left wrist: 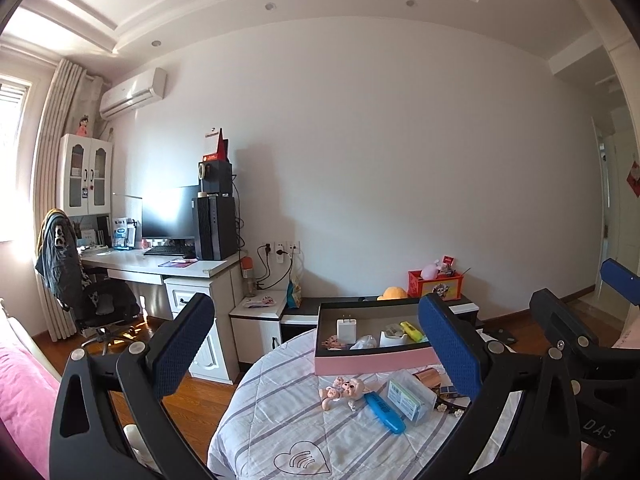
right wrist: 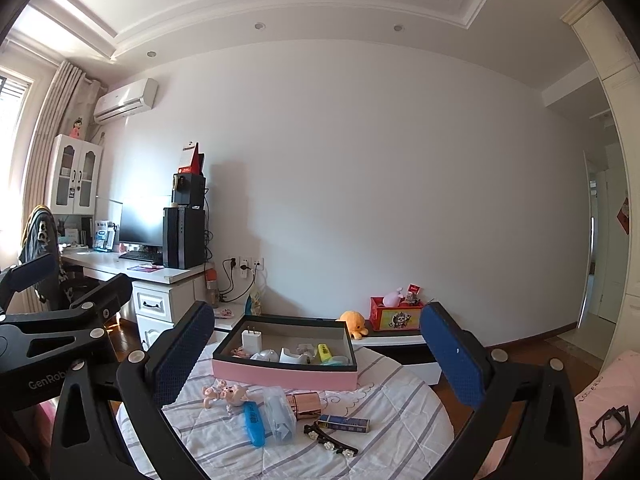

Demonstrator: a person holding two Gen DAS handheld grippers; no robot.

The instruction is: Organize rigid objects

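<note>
Left claw (left wrist: 316, 344): jaws spread wide, blue pads bare, nothing held or touched; raised above the near edge of the round table (left wrist: 280, 408). Lettering "DAS" shows on black housing at the right edge of the left wrist view.

Right claw (right wrist: 316, 354): jaws spread wide, blue pads bare, nothing held or touched. In the right wrist view the left unit's body at the left edge reads "GenRob", the rest cut off.

Table: covered with a white striped quilted cloth bearing a stitched heart emblem (left wrist: 302, 458).

Loose items on the cloth, near side:
- pink pig figurine (right wrist: 224, 394), lying down
- blue oblong case (right wrist: 253, 422), printed text too small to read
- clear plastic box (right wrist: 280, 414) just beside the blue case; labelled, unreadable
- rose-gold cube (right wrist: 306, 402)
- dark blue narrow box (right wrist: 346, 424), print unreadable
- black hair clip with white flowers (right wrist: 330, 442)

Pink tray with dark rim (right wrist: 280, 378), at the far side of the table: holds a white plug charger (right wrist: 251, 339) standing upright, a yellow highlighter (right wrist: 325, 353), white and clear small pieces, and a small pink item in the left corner.

Beyond: low cabinet with an orange plush (right wrist: 354, 322) and a red box (right wrist: 394, 318); desk with monitor and tower; wall air conditioner.
</note>
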